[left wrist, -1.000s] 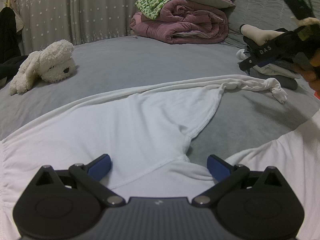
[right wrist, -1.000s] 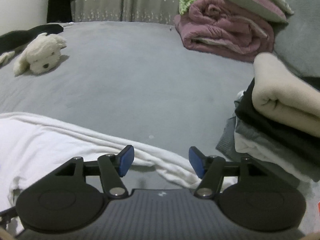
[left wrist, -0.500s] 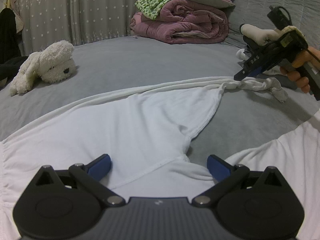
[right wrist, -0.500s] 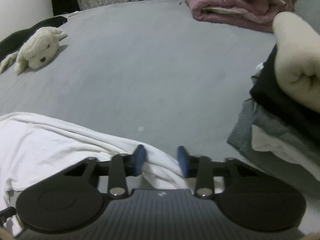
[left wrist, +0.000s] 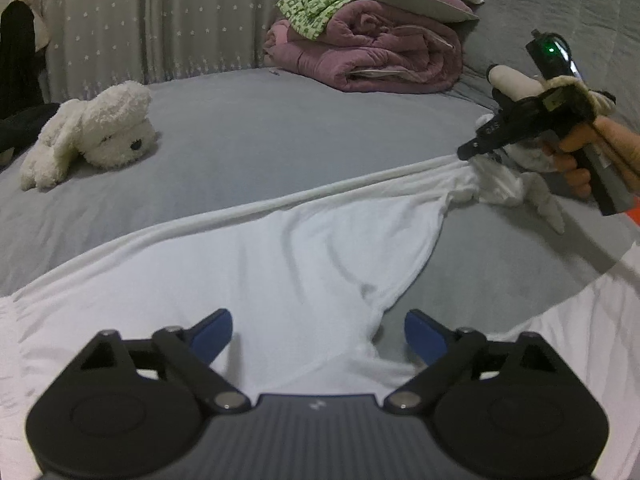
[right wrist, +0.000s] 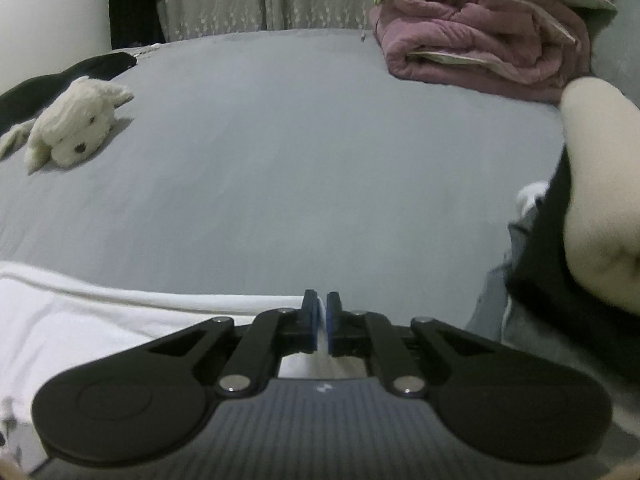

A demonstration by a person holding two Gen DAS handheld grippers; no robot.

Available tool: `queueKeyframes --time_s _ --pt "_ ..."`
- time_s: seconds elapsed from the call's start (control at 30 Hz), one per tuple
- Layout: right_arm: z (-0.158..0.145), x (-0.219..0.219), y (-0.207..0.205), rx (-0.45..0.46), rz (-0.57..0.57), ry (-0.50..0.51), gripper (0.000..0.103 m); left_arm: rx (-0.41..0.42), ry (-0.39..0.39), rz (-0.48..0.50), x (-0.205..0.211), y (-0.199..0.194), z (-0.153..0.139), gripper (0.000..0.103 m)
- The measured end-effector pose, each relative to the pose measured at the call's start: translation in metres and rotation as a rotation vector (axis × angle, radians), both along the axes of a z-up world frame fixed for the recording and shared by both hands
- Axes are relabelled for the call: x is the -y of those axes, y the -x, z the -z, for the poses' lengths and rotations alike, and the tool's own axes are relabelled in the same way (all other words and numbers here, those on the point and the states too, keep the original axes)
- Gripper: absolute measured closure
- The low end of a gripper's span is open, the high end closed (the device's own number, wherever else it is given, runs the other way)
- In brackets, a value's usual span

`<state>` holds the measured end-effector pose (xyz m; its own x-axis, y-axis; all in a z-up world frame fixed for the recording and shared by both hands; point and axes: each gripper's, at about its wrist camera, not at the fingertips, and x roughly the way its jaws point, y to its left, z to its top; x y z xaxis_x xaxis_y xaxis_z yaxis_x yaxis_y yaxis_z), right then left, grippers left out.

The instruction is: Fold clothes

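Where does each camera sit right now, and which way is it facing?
Left wrist: on the left gripper, jaws open over the white shirt, facing across the bed; the person's hand and the right gripper show at far right.
Right wrist: on the right gripper, shut on the shirt's sleeve, facing across the bed beside the folded stack; no hand shows.
Shared: the shirt, plush dog, pink quilt, curtain.
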<state>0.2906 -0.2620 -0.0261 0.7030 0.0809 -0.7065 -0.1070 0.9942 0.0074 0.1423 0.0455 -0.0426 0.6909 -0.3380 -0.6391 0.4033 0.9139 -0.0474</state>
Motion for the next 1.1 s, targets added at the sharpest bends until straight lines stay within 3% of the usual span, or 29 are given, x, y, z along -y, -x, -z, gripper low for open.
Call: queueKeyframes --time_s 0.13,0.23,0.27,0.3,0.53,0.67,0.9,1.1 --pt "0.003 0.000 -0.015 -0.001 0.017 -0.002 0.097 -0.026 0.001 0.025 0.010 -0.005 -0.001 0.018" --pt "-0.001 0.006 -0.015 0.016 0.061 -0.007 0.079 -0.028 -0.004 0.050 0.017 -0.006 -0.001 0.020" --pt "-0.003 0.010 -0.012 0.023 0.072 -0.021 0.068 -0.030 -0.008 0.058 0.019 -0.007 -0.001 0.020" --pt "-0.006 0.015 -0.007 0.033 0.083 -0.040 0.064 -0.031 -0.013 0.064 0.020 -0.008 -0.001 0.021" --pt "-0.010 0.058 0.054 0.080 0.097 -0.115 0.064 0.004 -0.050 0.117 0.052 -0.018 -0.016 0.021" --pt "0.001 0.088 0.089 0.090 0.115 -0.166 0.064 0.003 -0.061 0.153 0.089 -0.026 -0.019 0.032" --pt "0.026 0.123 0.112 0.060 0.117 -0.358 0.064 -0.006 -0.126 0.184 0.159 -0.051 -0.004 0.052" --pt "0.033 0.135 0.119 0.089 0.112 -0.434 0.070 0.027 -0.135 0.176 0.192 -0.071 0.006 0.056"
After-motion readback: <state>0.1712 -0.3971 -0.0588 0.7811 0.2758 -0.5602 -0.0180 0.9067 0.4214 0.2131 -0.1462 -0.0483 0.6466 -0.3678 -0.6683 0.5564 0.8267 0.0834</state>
